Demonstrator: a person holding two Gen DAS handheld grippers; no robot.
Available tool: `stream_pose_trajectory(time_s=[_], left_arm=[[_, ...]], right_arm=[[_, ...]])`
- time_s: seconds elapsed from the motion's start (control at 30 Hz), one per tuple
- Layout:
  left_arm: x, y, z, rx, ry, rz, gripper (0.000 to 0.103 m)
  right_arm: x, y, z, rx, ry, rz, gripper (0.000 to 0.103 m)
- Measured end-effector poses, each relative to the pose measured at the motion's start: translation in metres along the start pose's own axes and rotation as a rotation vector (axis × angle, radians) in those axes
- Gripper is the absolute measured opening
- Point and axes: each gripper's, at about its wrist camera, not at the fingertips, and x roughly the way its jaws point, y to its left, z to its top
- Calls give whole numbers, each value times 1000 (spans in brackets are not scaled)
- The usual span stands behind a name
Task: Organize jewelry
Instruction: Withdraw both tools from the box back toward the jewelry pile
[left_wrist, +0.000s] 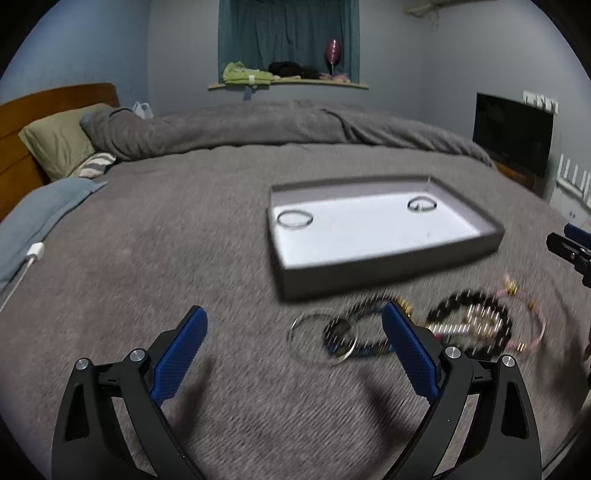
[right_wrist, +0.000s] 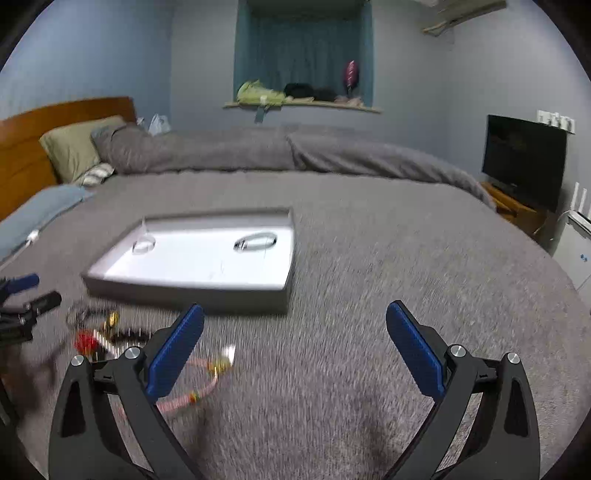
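bed (left_wrist: 166, 258) under a grey blanket, surface blurred | shallow grey tray (left_wrist: 388, 275) sits mid-bed | tangle of bracelets (left_wrist: 469, 325) lies on the blanket just in front of the tray, a thin bangle (left_wrist: 295, 332) at its edge | green pillow (left_wrist: 59, 144), blue cloth (left_wrist: 44, 206), white charger (left_wrist: 36, 251) along the headboard side

Both grippers, left (left_wrist: 293, 321) and right (right_wrist: 295, 317), share black forked frames, silver screws behind the fingers (left_wrist: 181, 354), and textured blue pads.
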Motion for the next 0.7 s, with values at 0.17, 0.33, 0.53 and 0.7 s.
stream_pose_trajectory(time_s=[0.17,0.33,0.53,0.7], left_arm=[[5,6,-9,-33,57,-55,95],[15,6,-10,-26,79,-60,95],[21,5,-11,-34,103,-63,95],[25,4,-4,-31,89,-38,94]], right_arm=[[1,5,-15,-20,46,84,98],[3,12,-22,3,58,167,98],[6,23,-23,-15,85,201,98],[5,30,-23,-29,95,206,93]])
